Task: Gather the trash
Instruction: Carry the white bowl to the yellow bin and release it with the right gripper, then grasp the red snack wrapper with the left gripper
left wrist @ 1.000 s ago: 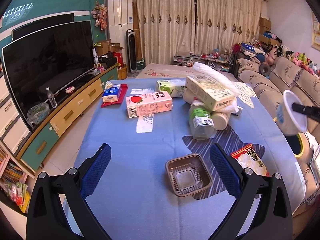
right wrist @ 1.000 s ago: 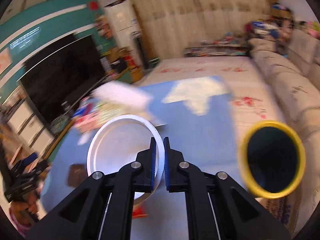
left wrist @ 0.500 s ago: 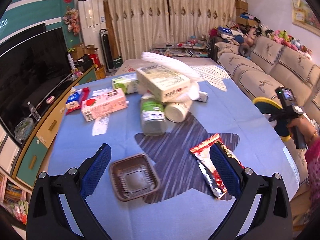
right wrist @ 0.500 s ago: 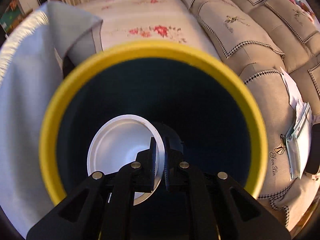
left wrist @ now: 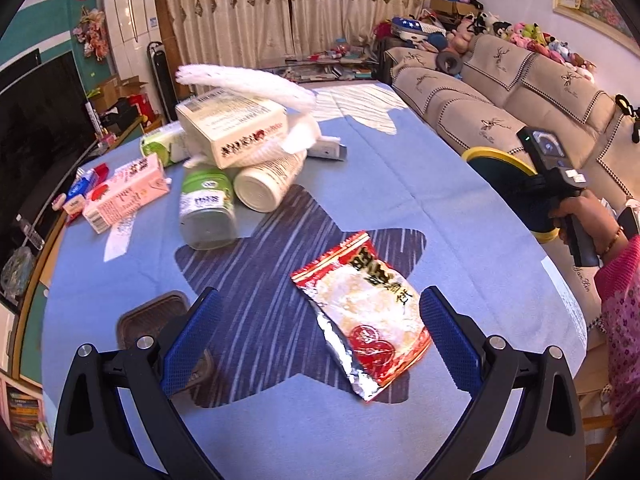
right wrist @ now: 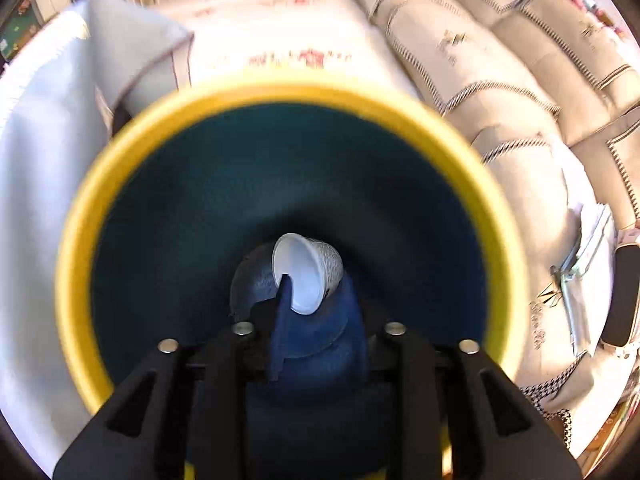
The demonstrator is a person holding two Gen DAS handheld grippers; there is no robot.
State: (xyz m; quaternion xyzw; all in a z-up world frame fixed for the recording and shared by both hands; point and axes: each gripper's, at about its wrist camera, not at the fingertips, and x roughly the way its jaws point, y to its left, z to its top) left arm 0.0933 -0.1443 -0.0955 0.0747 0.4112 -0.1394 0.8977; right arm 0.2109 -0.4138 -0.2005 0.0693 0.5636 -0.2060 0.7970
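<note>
The right gripper [right wrist: 316, 300] points straight down into the yellow-rimmed trash bin [right wrist: 280, 96], its fingers spread and released, and the white paper cup [right wrist: 306, 272] lies tilted on its side at the bin's bottom. Beside the bin, over the blue tablecloth [left wrist: 400, 184], the left gripper [left wrist: 316, 336] hovers level with its jaws wide apart and empty, straddling a red snack wrapper [left wrist: 362, 312].

- Bin [right wrist: 276, 96]: yellow rim, dark teal inside.
- Cup [right wrist: 308, 272]: white w/ grey dot pattern.
- Snack bag [left wrist: 364, 312]: red/white, silver lining.
- Tabletop [left wrist: 440, 208] cloth: lt blue, navy striped patch.
- Tool pads [left wrist: 188, 336]: blue.
</note>
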